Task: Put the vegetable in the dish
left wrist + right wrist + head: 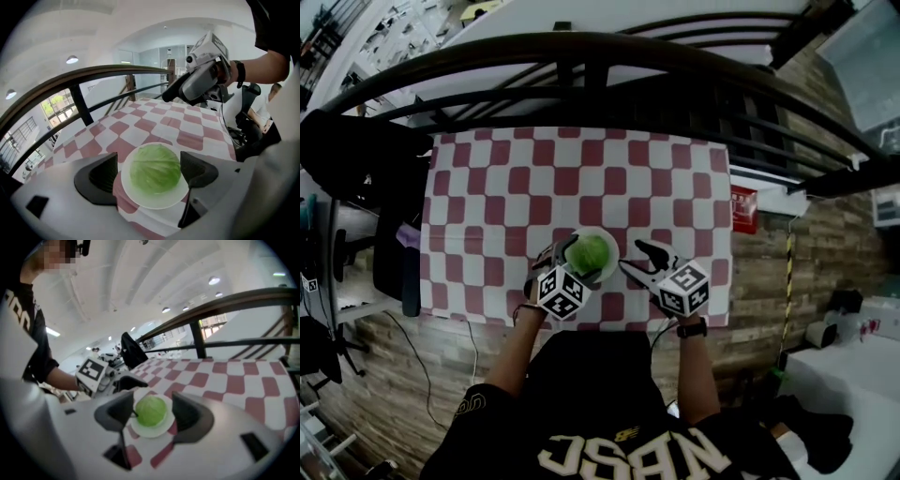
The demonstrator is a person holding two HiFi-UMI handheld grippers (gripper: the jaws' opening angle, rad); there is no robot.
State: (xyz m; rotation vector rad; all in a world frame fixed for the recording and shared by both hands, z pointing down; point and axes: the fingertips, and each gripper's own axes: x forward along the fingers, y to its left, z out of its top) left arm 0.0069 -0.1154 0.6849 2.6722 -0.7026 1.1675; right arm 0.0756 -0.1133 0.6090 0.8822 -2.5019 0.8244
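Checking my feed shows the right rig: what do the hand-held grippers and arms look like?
Left hand-held gripper and right hand-held gripper: pale grey, black jaws, a black-and-white marker cube each. Black short-sleeved shirt; black watch, right wrist.

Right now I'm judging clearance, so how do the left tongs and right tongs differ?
Left tongs reach over the rim of the white dish, beside the cabbage; right tongs stand apart from the dish, over the checked cloth. Left tongs angle rightward, right tongs leftward. Both are open and empty.
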